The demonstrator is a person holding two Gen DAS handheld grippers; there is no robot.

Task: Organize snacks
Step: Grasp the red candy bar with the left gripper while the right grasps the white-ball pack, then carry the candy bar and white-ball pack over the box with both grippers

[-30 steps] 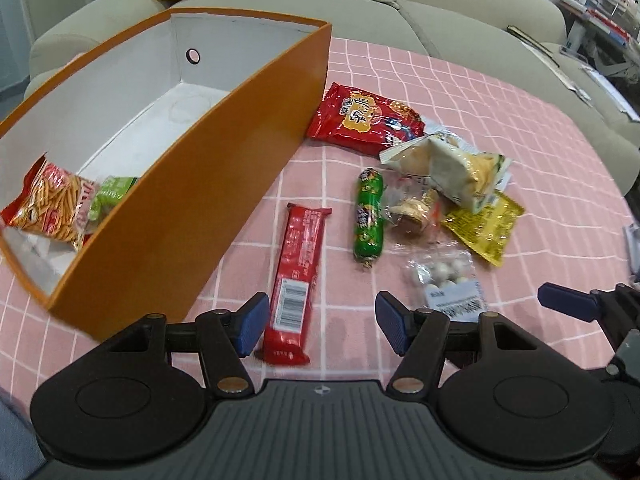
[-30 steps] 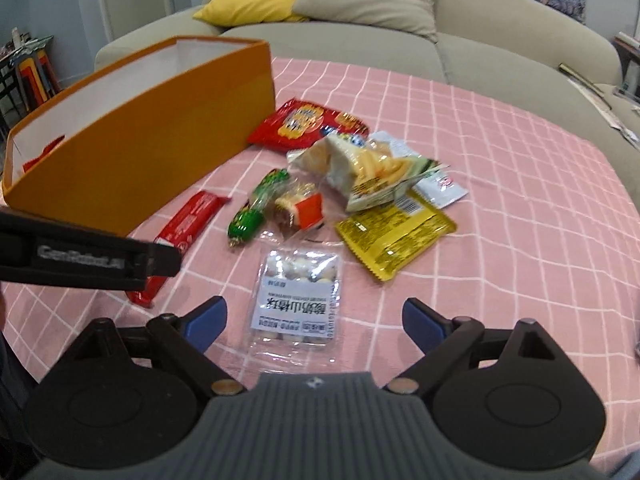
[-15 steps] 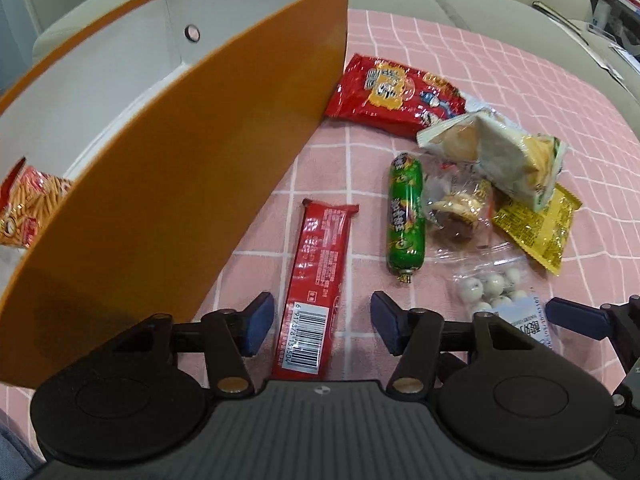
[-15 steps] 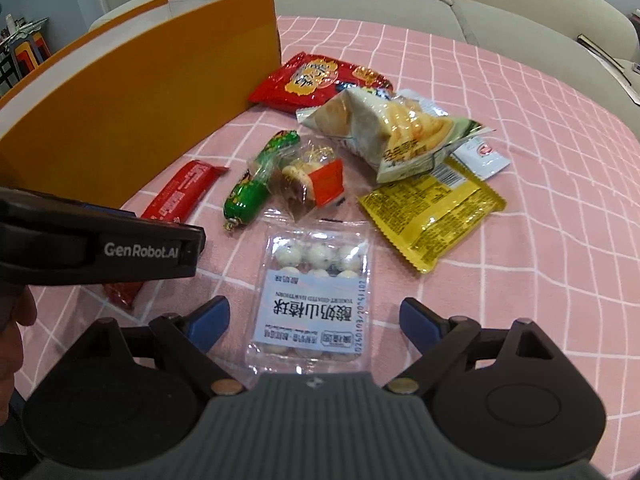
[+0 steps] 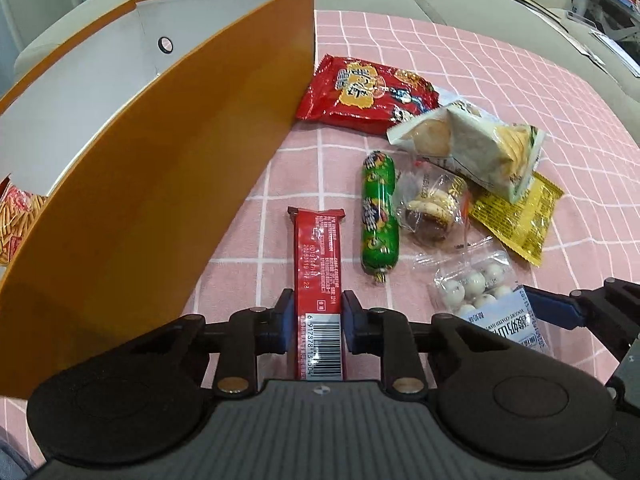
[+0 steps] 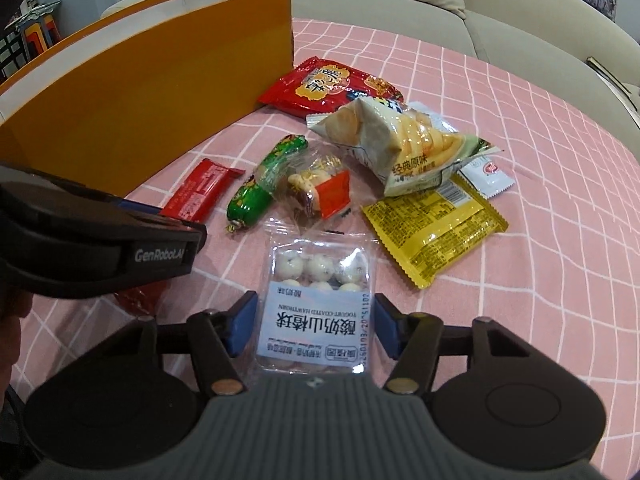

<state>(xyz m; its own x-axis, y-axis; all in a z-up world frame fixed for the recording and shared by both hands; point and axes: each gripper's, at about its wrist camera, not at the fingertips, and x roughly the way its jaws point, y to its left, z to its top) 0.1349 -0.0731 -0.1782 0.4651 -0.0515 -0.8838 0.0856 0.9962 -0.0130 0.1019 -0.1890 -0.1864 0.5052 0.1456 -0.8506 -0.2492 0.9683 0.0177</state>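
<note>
left hand-held gripper [image 5: 314, 326] clamped on long red foil snack bar [image 5: 318, 276], axis 12–6 | my right hand-held gripper [image 6: 313, 330] narrow, straddling clear yogurt-ball pouch [image 6: 318, 304] | orange cardboard box [image 5: 168, 184] at 10 on table

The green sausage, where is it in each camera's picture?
Left wrist: green sausage lies mid-picture, just right of the red bar.
Right wrist: green sausage lies left of centre, above the yogurt-ball packet.
Shared landmark: the orange box, left of it in both.
</note>
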